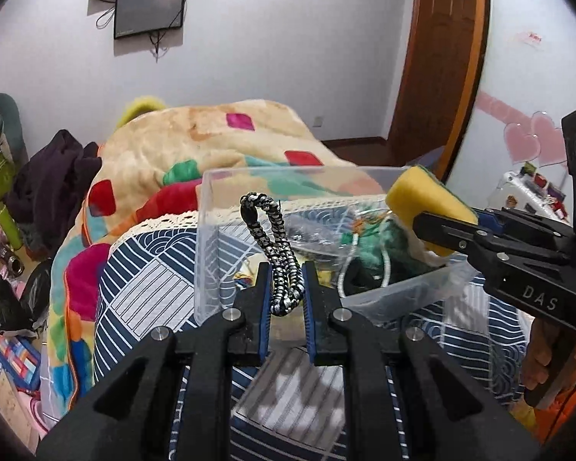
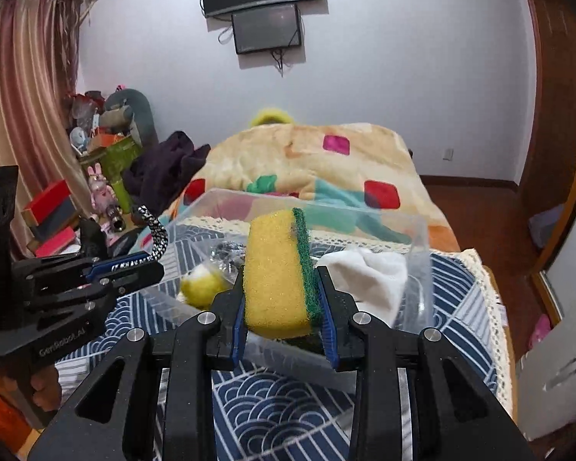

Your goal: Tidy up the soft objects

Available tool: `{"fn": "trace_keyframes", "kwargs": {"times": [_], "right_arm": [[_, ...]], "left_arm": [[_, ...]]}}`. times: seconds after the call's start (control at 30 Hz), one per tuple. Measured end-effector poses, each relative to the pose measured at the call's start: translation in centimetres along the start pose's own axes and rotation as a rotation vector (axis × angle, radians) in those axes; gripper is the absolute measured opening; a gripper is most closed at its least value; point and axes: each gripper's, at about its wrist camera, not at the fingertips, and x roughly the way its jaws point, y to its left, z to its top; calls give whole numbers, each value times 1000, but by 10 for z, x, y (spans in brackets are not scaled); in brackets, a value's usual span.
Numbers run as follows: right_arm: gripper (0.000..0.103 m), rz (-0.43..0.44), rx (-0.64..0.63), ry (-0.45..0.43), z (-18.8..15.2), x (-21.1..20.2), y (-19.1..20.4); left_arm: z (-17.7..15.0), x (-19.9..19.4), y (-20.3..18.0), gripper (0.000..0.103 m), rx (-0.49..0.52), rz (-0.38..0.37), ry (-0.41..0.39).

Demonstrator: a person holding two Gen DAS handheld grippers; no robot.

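Clamped in the right gripper (image 2: 284, 303) jaws, the yellow-and-green sponge (image 2: 278, 269) should drop into the clear plastic bin (image 2: 418, 238) just ahead, alongside the left gripper's (image 1: 286, 288) pinched black-and-white braided cord (image 1: 276, 246).

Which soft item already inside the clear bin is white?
The white cloth, bunched in the clear bin behind the right gripper. The small plush there is yellow; the sponge and braided cord are gripper-held.

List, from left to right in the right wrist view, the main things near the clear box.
left gripper holding the black-and-white cord → yellow ball → yellow-green sponge in the right gripper → white cloth
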Motion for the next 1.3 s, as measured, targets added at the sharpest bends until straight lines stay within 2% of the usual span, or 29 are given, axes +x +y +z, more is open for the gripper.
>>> {"fn": "trace_keyframes", "kwargs": {"times": [0.23, 0.3, 0.33, 0.4, 0.47, 0.5, 0.6, 0.8, 1.0, 1.13, 1.23, 1.3], "right_arm": [[29, 3, 2, 59, -1, 24, 3], [29, 4, -4, 76, -2, 28, 3], [29, 0, -10, 85, -3, 29, 5], [29, 1, -26, 107, -6, 31, 8], [32, 3, -32, 119, -7, 31, 7], [36, -1, -29, 119, -6, 30, 5], [50, 27, -5, 126, -6, 26, -1], [53, 40, -18, 111, -7, 8, 1], [54, 40, -18, 22, 0, -29, 0], [67, 31, -8, -79, 10, -63, -2], [72, 23, -4, -162, 15, -90, -3], [74, 21, -3, -207, 17, -105, -2]], "left_arm": [[1, 15, 0, 16, 2, 12, 18], [2, 16, 0, 30, -7, 22, 23], [2, 15, 0, 32, -11, 21, 21], [1, 13, 0, 44, -15, 16, 23], [-1, 10, -1, 51, -14, 19, 13], [-2, 7, -2, 53, -10, 25, 7], [-4, 0, -1, 55, -11, 16, 0], [-6, -28, 0, 55, -26, -24, -46], [2, -68, -6, 57, -37, -43, -147], [7, -98, -14, 60, -25, -26, -233], [9, -117, -20, 65, -15, -20, -290], [9, -130, -26, 75, -4, -19, -328]]}}
